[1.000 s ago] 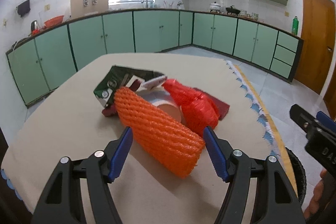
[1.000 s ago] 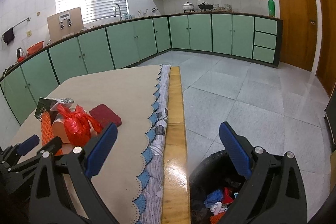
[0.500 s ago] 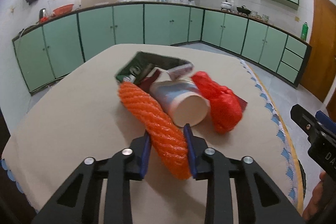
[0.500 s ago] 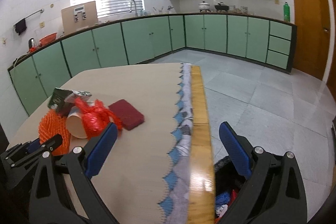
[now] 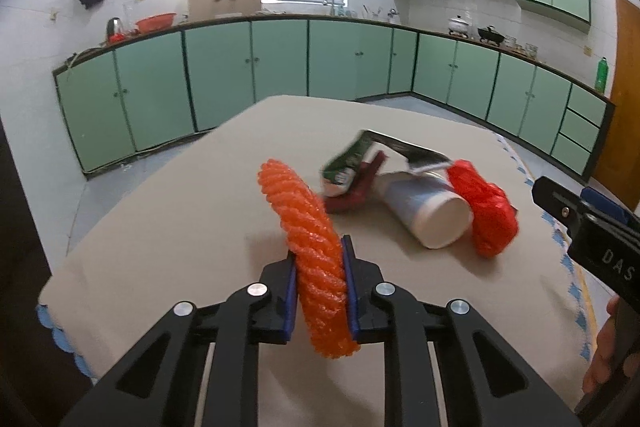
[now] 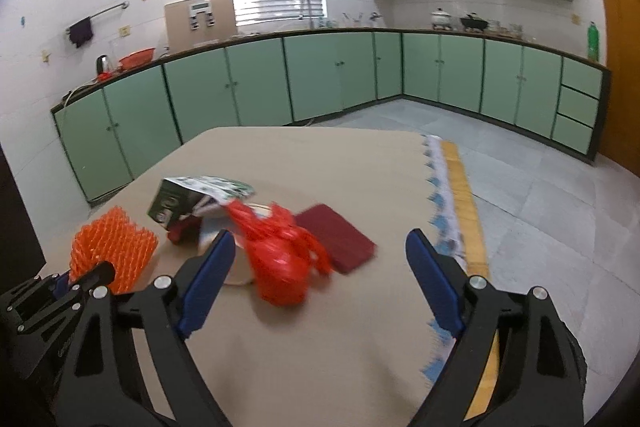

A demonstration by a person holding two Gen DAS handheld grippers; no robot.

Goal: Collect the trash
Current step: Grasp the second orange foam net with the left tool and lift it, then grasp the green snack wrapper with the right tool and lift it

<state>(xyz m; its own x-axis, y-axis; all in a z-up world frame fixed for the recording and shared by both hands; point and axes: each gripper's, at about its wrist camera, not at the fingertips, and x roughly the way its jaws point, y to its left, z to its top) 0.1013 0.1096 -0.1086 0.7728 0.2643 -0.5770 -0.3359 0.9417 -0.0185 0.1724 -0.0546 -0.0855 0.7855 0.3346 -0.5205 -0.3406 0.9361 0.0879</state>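
My left gripper is closing on an orange foam net, which its blue pads pinch and hold above the table. Beyond it lie a green wrapper, a paper cup on its side and a red plastic bag. In the right wrist view my right gripper is open, its jaws closing a little, with nothing touching its pads. The red bag lies on the table just ahead of its left finger. The orange net shows at the far left.
A dark red flat pad lies right of the bag. The beige tablecloth ends in a blue scalloped edge on the right, with tiled floor beyond. A sliver of a black bin shows low right. Green cabinets line the walls.
The left jaws closed from wide open onto the orange net and lifted it off the pile. The right gripper swung left from over the bin toward the trash on the table.
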